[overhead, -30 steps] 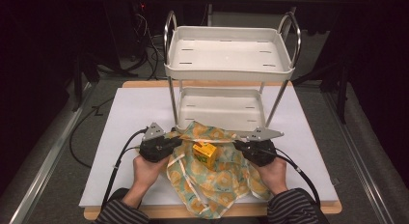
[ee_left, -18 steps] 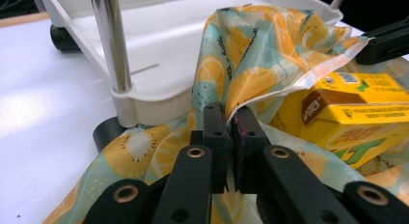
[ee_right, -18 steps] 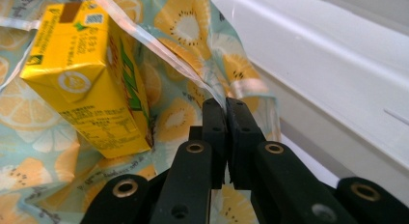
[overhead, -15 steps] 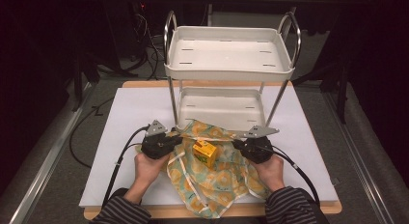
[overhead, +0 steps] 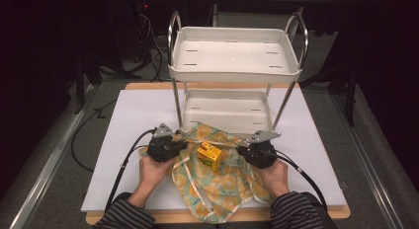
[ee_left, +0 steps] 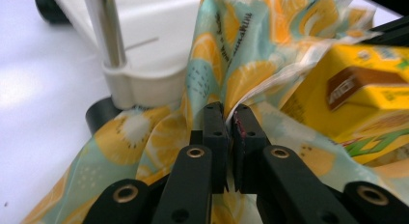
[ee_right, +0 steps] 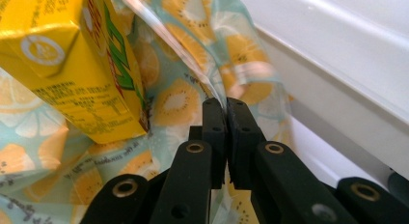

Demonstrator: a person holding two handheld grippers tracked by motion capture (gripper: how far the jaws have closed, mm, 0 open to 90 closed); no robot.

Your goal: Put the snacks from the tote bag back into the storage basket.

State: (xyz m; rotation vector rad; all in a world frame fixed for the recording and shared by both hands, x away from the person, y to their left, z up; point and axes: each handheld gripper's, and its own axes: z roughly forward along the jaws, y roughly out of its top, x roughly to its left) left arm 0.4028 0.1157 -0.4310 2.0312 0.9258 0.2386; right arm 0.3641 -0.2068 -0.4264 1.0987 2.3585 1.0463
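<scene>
High view: left tool point(overhead: 177, 144), right tool point(overhead: 243, 151) each clamp fruit-print cloth point(overhead: 222, 189); yellow carton point(overhead: 209, 155) between.

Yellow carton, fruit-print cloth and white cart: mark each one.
yellow carton point(overhead: 209, 155), high view, its top face
fruit-print cloth point(overhead: 225, 189), high view, its flat middle
white cart point(overhead: 234, 75), high view, upper tray's front rim

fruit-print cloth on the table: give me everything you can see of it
The cloth is thin, crinkled fabric in pale teal, printed with orange and yellow citrus slices and edged in white trim. It lies rumpled on the white table cover, its far edge against the base of the white two-tier cart. A yellow carton sits on its middle. The left claw and the right claw each pinch a fold of it, one either side of the carton.
</scene>
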